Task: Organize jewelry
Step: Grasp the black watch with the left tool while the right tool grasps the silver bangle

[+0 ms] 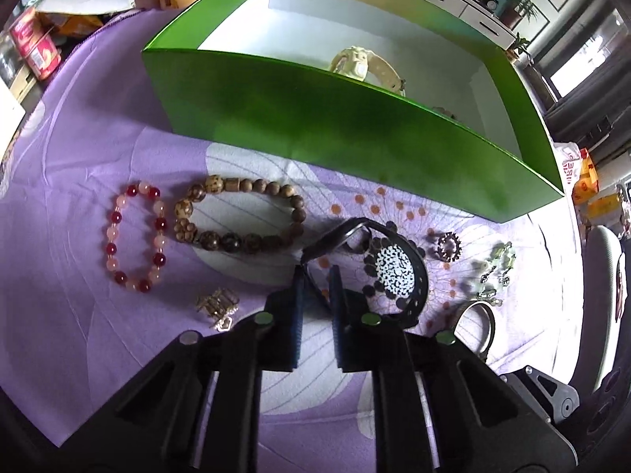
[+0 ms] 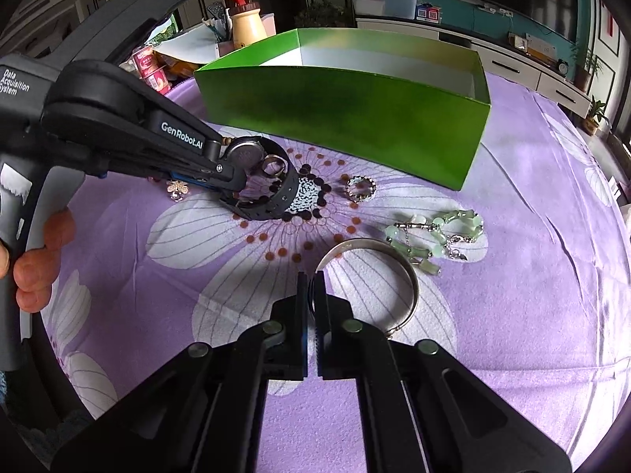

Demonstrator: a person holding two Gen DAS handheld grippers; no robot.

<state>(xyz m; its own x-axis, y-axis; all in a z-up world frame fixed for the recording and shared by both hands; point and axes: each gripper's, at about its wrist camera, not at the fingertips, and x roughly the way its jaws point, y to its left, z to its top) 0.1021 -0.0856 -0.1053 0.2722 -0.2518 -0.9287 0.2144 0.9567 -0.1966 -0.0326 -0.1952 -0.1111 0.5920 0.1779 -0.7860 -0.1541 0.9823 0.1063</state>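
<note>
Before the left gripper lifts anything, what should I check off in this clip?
1. Watch strap lies between the left gripper's fingers: ok.
2. Pads actually pressing on the strap: cannot tell; a gap shows beside it.
3. Green box is open, with bare floor showing inside: ok.
4. Watch is free of other pieces: not ok; a ring sits inside its band loop and might be dragged along.
5. Right gripper is out of the way: ok; it is shut, low by the silver bangle.
6. Right gripper pinching the bangle: cannot tell.
</note>
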